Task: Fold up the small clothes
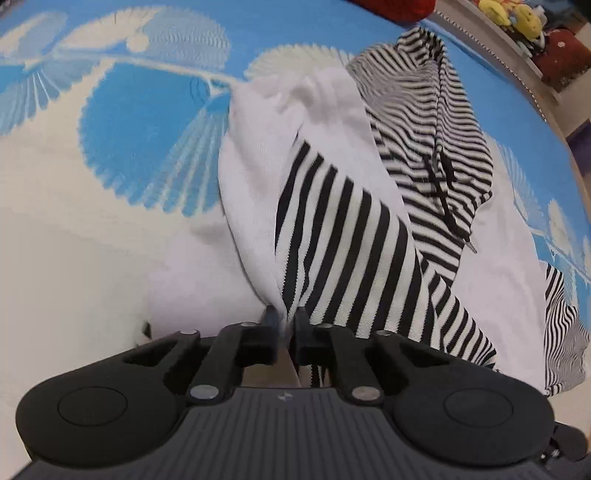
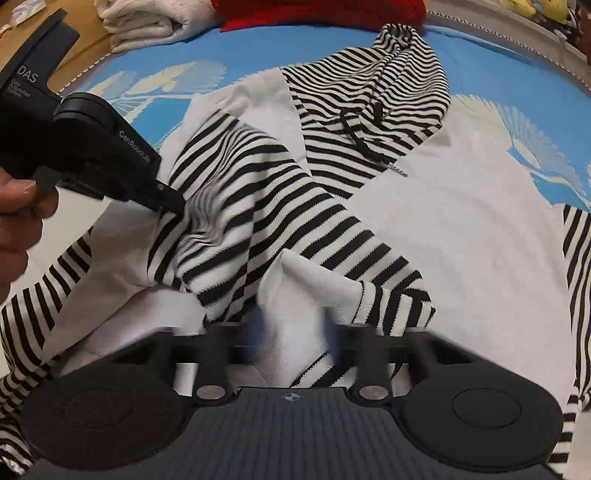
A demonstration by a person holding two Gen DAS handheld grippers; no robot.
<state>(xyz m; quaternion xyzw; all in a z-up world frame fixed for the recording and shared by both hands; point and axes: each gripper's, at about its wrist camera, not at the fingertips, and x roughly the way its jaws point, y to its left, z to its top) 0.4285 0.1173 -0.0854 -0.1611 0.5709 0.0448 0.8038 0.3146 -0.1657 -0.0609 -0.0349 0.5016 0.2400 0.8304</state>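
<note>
Left gripper (image 1: 284, 317), fingers nearly together, pinching a bunched fold of the striped hoodie (image 1: 343, 236) where white panel meets black-and-white stripes; fabric lifts up from the fingers. In right wrist view the left gripper (image 2: 173, 203) comes in from the left, held by a hand (image 2: 18, 199), tips buried in the striped sleeve. Hoodie lies spread on a blue floral bedspread (image 1: 147, 122), hood and black drawstring (image 2: 364, 136) at far side. Right gripper (image 2: 293, 332) low over white fabric, fingers (image 2: 258, 332) motion-blurred, spread apart with a white fold between them. Folded white towel (image 2: 144, 26) and red item (image 2: 317, 13) at the far edge.
</note>
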